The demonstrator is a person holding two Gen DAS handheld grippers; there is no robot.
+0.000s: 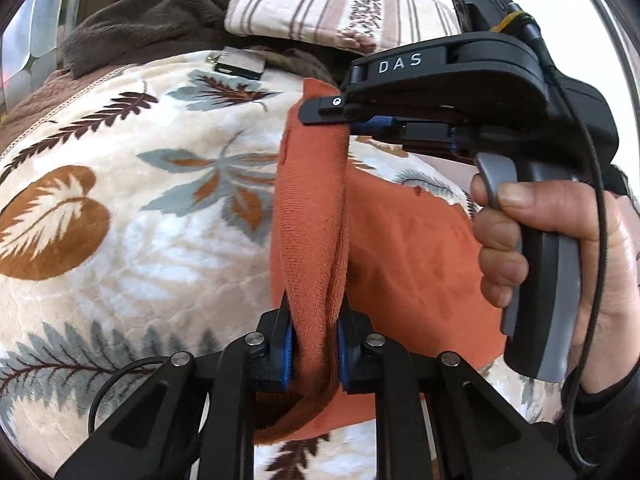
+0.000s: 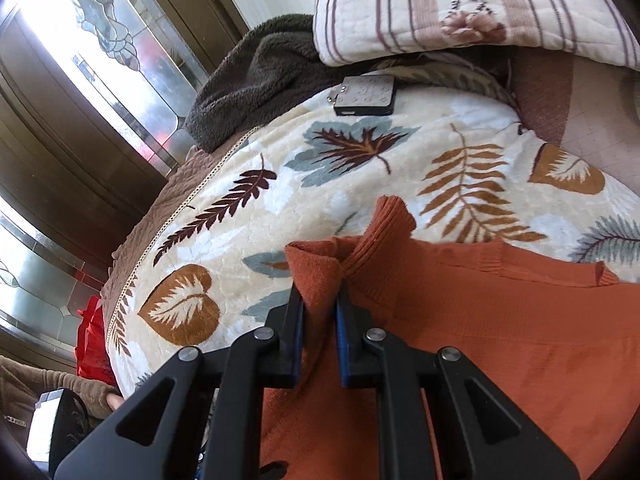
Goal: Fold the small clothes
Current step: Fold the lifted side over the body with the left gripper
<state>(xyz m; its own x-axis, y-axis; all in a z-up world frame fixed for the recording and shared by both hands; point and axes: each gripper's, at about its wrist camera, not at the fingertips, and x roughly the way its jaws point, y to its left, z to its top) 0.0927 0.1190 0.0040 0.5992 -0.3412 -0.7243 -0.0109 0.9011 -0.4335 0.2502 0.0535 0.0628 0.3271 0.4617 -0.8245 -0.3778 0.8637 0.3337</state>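
Left hand-held gripper (image 1: 314,340) pinching orange sweater (image 1: 400,248) fold; right hand-held gripper (image 2: 320,312) pinching same edge just ahead, above leaf-print blanket (image 1: 140,200). Keep edge taut, carry both level, lay flat.

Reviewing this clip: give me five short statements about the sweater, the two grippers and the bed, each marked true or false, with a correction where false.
1. The left gripper is shut on a fold of the orange sweater. True.
2. The right gripper is open and holds nothing. False: it is also shut on the sweater.
3. The sweater lies on a blanket printed with leaves. True.
4. The small silver case rests on top of the sweater. False: it lies apart from it, near the striped pillow.
5. The striped pillow covers the sweater. False: it sits at the far end of the bed, clear of it.
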